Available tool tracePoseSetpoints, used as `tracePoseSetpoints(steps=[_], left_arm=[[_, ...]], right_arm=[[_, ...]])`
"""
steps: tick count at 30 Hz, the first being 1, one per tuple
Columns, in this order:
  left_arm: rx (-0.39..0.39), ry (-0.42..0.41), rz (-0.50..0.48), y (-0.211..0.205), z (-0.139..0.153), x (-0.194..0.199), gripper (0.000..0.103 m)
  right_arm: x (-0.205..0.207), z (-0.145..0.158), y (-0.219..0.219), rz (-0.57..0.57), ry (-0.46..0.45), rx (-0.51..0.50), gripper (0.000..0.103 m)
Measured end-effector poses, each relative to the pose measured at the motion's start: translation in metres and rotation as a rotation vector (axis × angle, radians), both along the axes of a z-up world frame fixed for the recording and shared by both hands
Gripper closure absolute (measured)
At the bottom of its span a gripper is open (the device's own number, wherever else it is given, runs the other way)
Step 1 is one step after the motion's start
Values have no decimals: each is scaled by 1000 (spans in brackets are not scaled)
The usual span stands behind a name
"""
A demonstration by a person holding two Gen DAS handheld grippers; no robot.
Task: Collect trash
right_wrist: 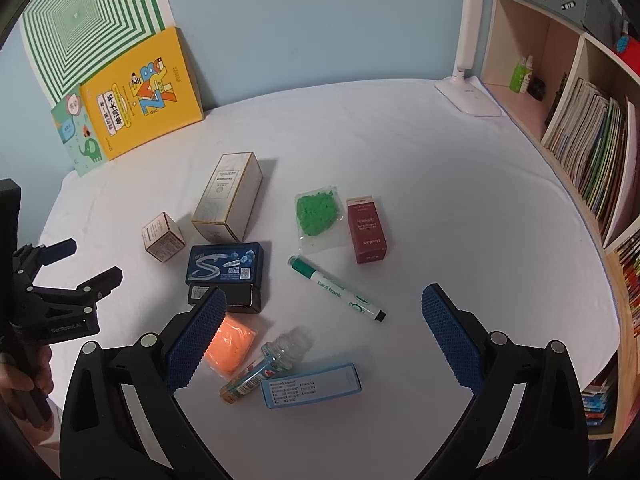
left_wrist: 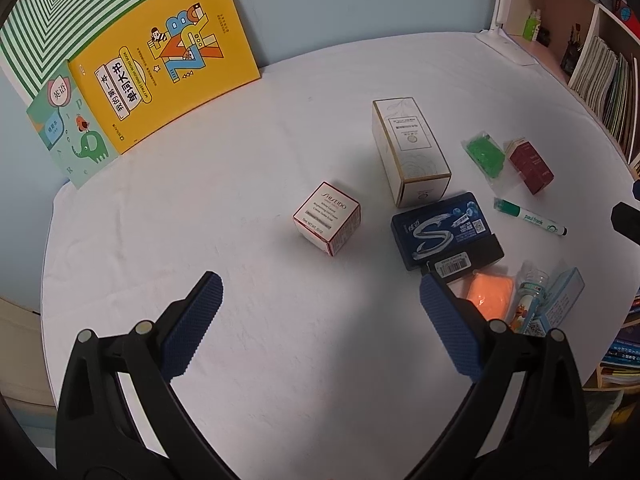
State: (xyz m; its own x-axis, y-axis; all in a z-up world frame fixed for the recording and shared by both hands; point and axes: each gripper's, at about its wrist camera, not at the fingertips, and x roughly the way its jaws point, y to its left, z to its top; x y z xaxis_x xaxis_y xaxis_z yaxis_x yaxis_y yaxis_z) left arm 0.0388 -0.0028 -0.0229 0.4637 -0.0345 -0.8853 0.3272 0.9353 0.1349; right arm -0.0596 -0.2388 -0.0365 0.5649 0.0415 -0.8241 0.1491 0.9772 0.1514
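Left gripper [left_wrist: 320, 308], right gripper [right_wrist: 322, 322]: jaws spread, empty (poised to pick); scattered litter includes gum box [right_wrist: 225, 264], marker [right_wrist: 336, 288].

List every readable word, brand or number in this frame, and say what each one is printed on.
"SHISEIDO": small white cube box; smaller lines under it blurred.
"paul frank": green marker.
"S": dark blue gum box; its small print unreadable.
"GenRobot.AI": body of the left hand-held gripper.
"ABC": yellow book; its Chinese title is legible only in part.
Tall cream box, maroon box, light blue box, small bottle: print too small to read.
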Motion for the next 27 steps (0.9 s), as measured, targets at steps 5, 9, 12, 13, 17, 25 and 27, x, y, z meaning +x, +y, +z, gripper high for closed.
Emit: tracePoseSetpoints(steps=[5, 9, 12, 13, 17, 25, 27], left_arm=[[0, 2, 4, 0, 0, 1, 6], [1, 3, 6, 0, -1, 2, 6], [0, 7, 7, 0, -2, 3, 6], [0, 7, 6, -1, -3, 3, 6], [4, 8, 8, -2, -4, 5, 6], [13, 21, 9, -3, -10, 15, 6], [16, 29, 12, -3, -14, 19, 6]], right_arm=[[1, -1, 1, 4, 3, 0, 6], [2, -2, 0, 3, 3, 6, 6], [3, -2, 0, 5, 3, 5, 6], [3, -3, 0, 6, 3, 5, 6], [5, -4, -1, 9, 3, 7, 6], [15, -11, -5, 14, 19, 8, 6], [18, -14, -6, 15, 24, 10, 6]])
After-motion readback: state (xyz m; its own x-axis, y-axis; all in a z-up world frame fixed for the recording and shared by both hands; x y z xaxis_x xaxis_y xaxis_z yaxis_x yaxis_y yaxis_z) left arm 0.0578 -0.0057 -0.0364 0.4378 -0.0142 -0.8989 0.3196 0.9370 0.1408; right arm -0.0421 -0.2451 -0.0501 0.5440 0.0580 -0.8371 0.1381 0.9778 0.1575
